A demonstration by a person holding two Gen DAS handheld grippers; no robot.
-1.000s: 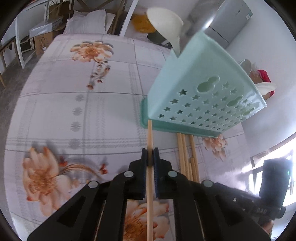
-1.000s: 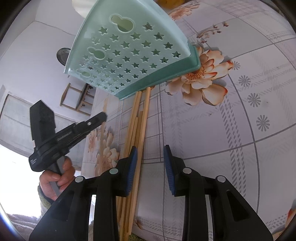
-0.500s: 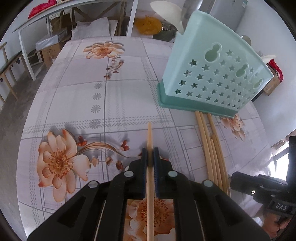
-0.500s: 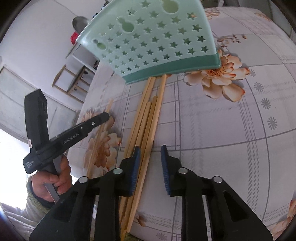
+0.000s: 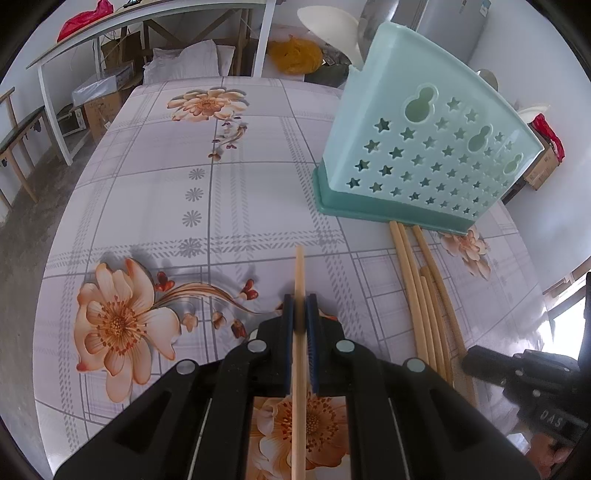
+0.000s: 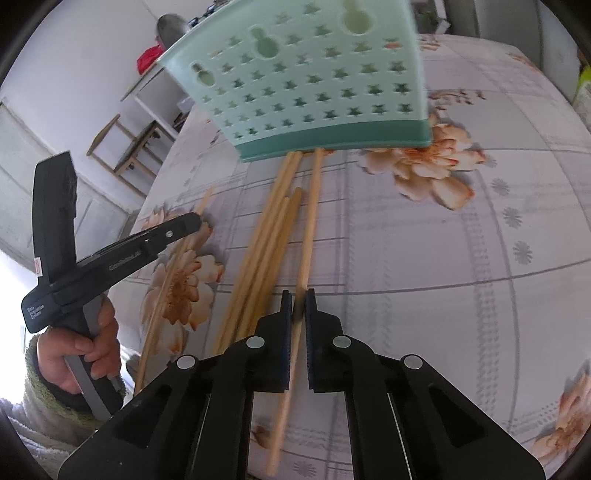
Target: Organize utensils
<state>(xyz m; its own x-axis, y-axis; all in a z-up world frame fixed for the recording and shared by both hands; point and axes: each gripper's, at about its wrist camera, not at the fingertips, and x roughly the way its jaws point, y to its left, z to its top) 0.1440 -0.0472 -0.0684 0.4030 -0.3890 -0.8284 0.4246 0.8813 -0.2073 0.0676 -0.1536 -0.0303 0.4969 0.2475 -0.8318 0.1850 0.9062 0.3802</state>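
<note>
Hand only in right view — left shows spoon.

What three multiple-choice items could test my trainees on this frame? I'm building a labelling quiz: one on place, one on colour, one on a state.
1. Where do the loose chopsticks lie?
A. Inside the holder
B. On the tablecloth, in front of the holder's base
C. On the floor

2. What colour is the utensil holder?
A. Pale green-blue
B. Red
C. Black

3. What is the left claw doing?
A. Standing open and empty
B. Shut on one chopstick
C. Gripping the holder

Answers:
1 B: they lie in a bundle on the floral tablecloth, far ends at the holder's darker base.
2 A: its star-punched wall is pale green-blue.
3 B: a single chopstick runs between its closed pads.
</note>
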